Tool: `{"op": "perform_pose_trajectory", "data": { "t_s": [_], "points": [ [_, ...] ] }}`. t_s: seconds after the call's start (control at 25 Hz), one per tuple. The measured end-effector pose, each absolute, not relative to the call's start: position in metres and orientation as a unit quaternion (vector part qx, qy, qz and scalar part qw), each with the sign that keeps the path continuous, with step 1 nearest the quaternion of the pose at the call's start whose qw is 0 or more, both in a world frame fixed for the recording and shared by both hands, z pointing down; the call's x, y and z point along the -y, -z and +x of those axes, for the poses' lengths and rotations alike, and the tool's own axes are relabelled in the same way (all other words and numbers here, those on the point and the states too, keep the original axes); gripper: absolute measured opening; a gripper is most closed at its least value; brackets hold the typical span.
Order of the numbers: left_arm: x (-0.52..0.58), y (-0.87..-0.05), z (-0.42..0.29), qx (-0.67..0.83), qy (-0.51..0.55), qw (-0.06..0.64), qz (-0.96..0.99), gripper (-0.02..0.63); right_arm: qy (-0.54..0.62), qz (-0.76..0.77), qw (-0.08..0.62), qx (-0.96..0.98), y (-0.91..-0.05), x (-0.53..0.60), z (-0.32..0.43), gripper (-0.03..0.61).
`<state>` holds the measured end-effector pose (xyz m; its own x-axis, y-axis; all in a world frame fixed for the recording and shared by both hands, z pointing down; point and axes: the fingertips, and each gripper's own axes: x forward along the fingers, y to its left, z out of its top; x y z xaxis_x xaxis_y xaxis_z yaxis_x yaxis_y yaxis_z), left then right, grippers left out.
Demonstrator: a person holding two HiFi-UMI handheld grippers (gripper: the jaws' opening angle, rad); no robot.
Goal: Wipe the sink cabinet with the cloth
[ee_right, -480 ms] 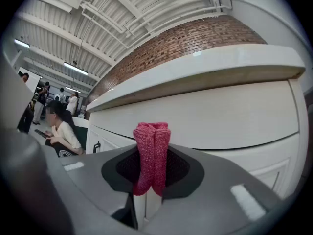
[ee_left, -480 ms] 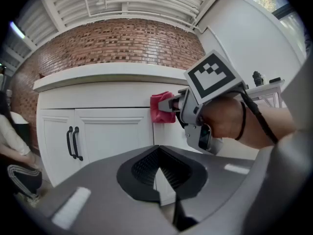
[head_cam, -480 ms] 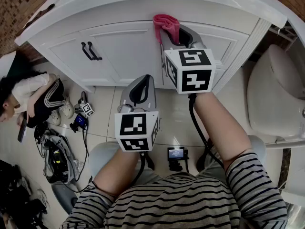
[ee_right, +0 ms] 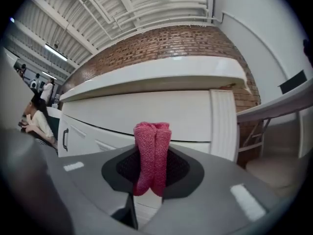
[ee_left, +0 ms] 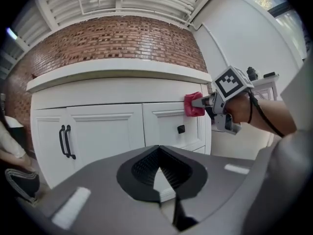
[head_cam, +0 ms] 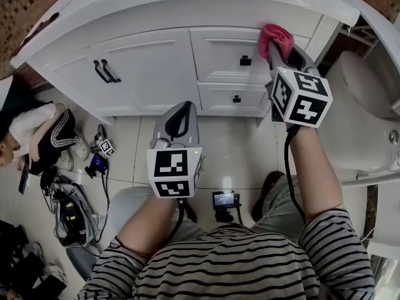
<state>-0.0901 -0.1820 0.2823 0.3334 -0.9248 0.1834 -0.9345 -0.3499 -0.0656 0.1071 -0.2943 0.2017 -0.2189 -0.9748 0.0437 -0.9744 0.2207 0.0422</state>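
Observation:
The white sink cabinet [head_cam: 156, 67] fills the top of the head view, with two doors at the left and drawers at the right. My right gripper [head_cam: 276, 42] is shut on a folded pink cloth [head_cam: 275, 36], which presses against the top right of the cabinet front, above the upper drawer [head_cam: 228, 55]. The cloth [ee_right: 152, 155] stands upright between the jaws in the right gripper view, and the cloth [ee_left: 193, 105] also shows in the left gripper view. My left gripper [head_cam: 179, 121] hangs back over the floor, shut and holding nothing.
A toilet [head_cam: 362, 117] stands close on the right. A seated person [head_cam: 31, 136] and a heap of cables and gear [head_cam: 75, 211] lie at the left on the tiled floor [head_cam: 231, 149]. The cabinet doors carry black handles [head_cam: 104, 71].
My right gripper has carried the cloth to the right along the cabinet's upper front, from above the drawer's left end to its right end. The left gripper stays almost still.

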Motion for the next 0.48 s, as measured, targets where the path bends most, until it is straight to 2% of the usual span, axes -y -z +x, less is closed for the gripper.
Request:
{"op": "perform_pose_trajectory", "data": {
  "t_s": [0.28, 0.4, 0.48],
  "points": [
    [0.178, -0.289, -0.079, 0.563, -0.105, 0.024, 0.819, -0.008, -0.003, 0.682, 0.036, 0.73, -0.204, 0.291, 0.193, 0.098],
    [0.176, -0.289, -0.076, 0.563, -0.108, 0.02, 0.819, -0.008, -0.015, 0.679, 0.016, 0.734, -0.203, 0.283, 0.188, 0.096],
    [0.174, -0.289, -0.077, 0.563, -0.107, 0.017, 0.819, -0.008, -0.016, 0.652, 0.001, 0.758, -0.202, 0.273, 0.156, 0.096]
  ]
}}
